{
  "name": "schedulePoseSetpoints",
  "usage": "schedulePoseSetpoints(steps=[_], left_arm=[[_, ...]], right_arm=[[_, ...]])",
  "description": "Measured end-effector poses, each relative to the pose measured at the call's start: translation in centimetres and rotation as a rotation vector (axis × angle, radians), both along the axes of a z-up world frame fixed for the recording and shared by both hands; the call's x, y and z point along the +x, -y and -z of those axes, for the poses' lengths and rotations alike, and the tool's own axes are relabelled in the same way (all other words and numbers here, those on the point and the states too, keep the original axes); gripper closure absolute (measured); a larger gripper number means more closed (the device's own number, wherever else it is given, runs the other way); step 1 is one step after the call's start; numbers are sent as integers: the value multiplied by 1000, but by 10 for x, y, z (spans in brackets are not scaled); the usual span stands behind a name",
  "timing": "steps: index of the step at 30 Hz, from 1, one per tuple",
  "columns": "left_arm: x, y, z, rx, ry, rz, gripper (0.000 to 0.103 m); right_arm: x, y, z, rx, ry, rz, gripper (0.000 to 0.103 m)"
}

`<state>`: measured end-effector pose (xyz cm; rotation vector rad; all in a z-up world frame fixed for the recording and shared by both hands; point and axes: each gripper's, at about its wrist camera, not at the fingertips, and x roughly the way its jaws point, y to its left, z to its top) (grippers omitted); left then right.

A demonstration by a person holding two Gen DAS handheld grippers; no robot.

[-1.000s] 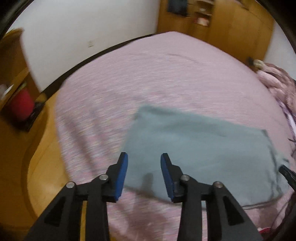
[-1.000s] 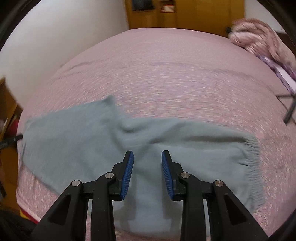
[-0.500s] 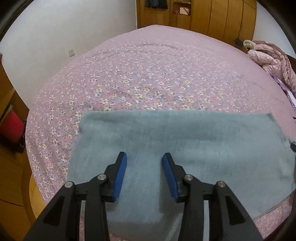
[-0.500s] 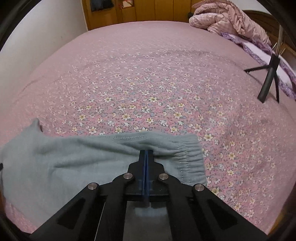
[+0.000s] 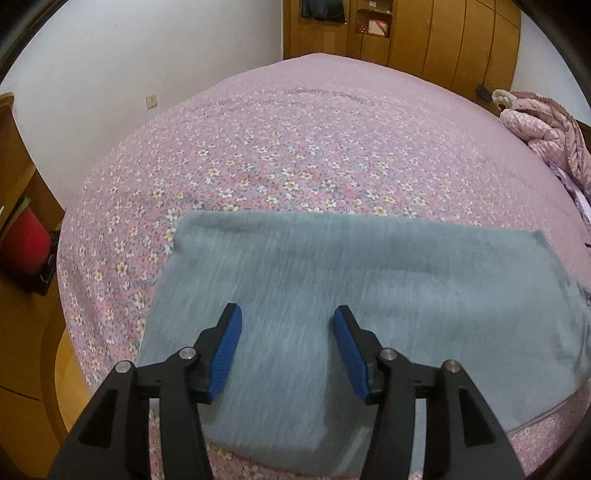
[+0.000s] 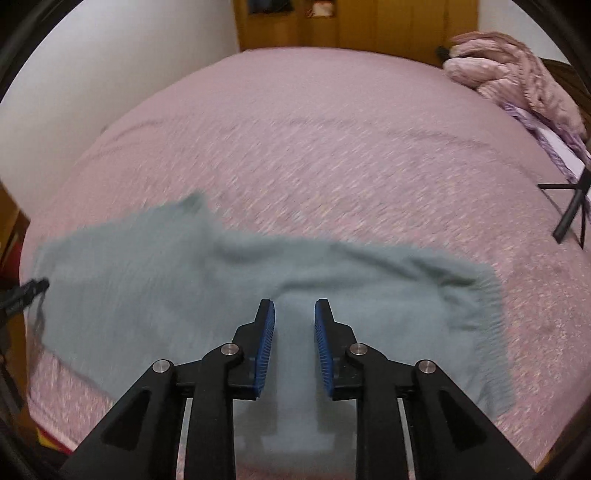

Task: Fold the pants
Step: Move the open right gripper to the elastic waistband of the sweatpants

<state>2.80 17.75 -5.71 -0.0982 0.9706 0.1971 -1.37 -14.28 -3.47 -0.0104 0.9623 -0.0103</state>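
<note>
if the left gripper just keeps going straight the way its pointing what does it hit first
Most likely the grey pants. The left gripper is open and angled down over the fabric, with nothing between them. Depth is hard to judge, but the pants lie on the floral bedspread directly ahead.

We find no text, label, brand, number or sign that can be read in either view. The small red and white boxes (image 5: 373, 27) on the wooden wardrobe shelf in the left wrist view are too small and far off for any print to be made out, and the right wrist view is too blurred to show lettering on anything.
</note>
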Motion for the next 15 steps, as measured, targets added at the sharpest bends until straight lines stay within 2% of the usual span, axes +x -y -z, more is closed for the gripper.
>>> schedulePoseSetpoints(steps=[5,12,15], left_arm=[[-12,0,-5,-19,-21,1,45],[-31,9,-11,-75,-36,11,43],[-32,16,-13,-93,-42,24,42]], right_arm=[[-22,1,8,-50,-45,-4,79],[-65,59,10,-66,-79,176,79],[-83,89,8,-15,-71,259,79]])
